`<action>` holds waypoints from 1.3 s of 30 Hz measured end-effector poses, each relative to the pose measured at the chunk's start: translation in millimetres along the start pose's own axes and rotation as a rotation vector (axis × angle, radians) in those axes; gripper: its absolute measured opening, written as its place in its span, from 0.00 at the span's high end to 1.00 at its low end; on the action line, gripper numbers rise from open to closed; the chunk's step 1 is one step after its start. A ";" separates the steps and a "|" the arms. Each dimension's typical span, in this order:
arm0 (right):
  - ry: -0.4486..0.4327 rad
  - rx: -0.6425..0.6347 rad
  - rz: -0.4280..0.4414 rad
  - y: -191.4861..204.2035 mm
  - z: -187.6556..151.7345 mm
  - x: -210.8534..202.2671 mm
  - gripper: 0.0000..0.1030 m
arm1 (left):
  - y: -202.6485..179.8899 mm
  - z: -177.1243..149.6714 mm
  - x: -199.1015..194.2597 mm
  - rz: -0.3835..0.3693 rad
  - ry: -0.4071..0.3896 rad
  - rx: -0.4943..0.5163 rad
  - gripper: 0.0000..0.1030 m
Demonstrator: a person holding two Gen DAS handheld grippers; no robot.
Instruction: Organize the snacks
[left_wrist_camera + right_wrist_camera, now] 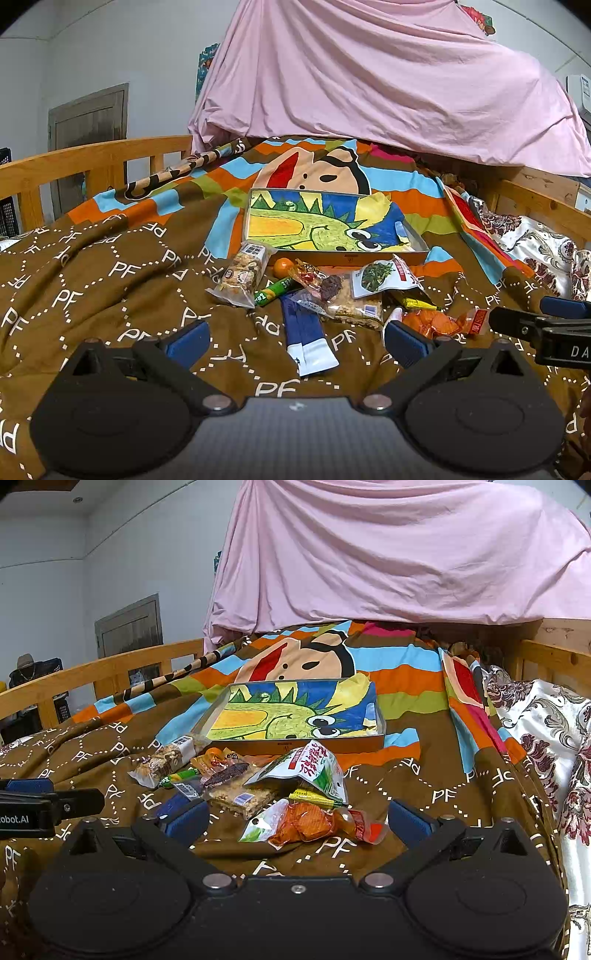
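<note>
at the bottom of each frame both tools hover over the bed with their blue-padded fingers spread wide and nothing between them: the left gripper (297,341) and the right gripper (297,819).

just past the right gripper's fingers, low centre in the right view, lies the orange snack bag (314,821), its long axis running left to right across the gap, so it sits crosswise to the fingers (a straight push forward would seem to straddle it). in the left view the same bag (439,323) sits lower right, beyond that tool's right finger, so i judge the right hand the nearer one for it. the left gripper points instead at a blue and white packet (308,338) lying lengthwise toward it.

a little farther, mid-frame, the rest of the pile: a clear nut bar (240,797), a green-and-white pouch (314,770) with red chinese characters i cannot read surely, a green stick (273,291) and a mixed snack bag (243,275).

beyond the pile, centre frame, waits the shallow box (221,710) lined with a dragon drawing, empty of snacks.

the brown blanket (110,288) repeats "PF"; the neighbouring tool at the left edge of the right view shows "obot.AI".
</note>
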State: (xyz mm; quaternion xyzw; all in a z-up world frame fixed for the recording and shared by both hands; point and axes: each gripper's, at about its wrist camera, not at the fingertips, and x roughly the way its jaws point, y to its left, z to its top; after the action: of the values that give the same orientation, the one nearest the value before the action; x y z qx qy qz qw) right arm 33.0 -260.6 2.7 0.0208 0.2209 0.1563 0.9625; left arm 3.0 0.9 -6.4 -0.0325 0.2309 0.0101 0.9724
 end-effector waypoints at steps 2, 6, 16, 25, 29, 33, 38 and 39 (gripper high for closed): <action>0.000 0.000 0.000 0.0 -0.1 0.0 0.00 | -1.6 -2.5 0.2 -0.001 0.004 0.001 0.00; 0.002 0.000 0.001 -0.5 0.4 -0.6 0.00 | -6.0 -6.0 0.0 -0.005 0.016 0.003 0.00; 0.013 -0.009 0.004 2.8 -3.1 1.3 0.00 | -2.6 -3.4 3.0 -0.012 0.052 0.000 0.00; 0.070 -0.055 0.056 3.5 10.5 11.0 0.00 | -1.4 1.5 15.6 -0.015 0.111 0.002 0.00; 0.078 -0.042 0.068 -0.9 15.8 12.2 0.00 | -2.2 4.4 19.7 -0.006 0.120 0.001 0.00; 0.097 -0.053 0.078 -2.7 23.8 17.9 0.00 | -3.4 10.0 25.5 -0.003 0.130 0.007 0.00; 0.076 -0.142 0.108 -4.9 38.0 32.7 0.00 | -6.2 31.9 39.7 -0.058 0.146 0.055 0.00; 0.068 -0.157 0.110 -6.1 39.8 36.2 0.00 | -7.1 36.4 42.7 -0.072 0.144 0.068 0.00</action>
State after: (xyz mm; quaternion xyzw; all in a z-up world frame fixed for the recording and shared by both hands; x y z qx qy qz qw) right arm 82.9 -254.0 22.7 -0.0480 0.2389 0.2265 0.9430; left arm 57.6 -3.5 7.2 -0.0082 0.2990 -0.0349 0.9536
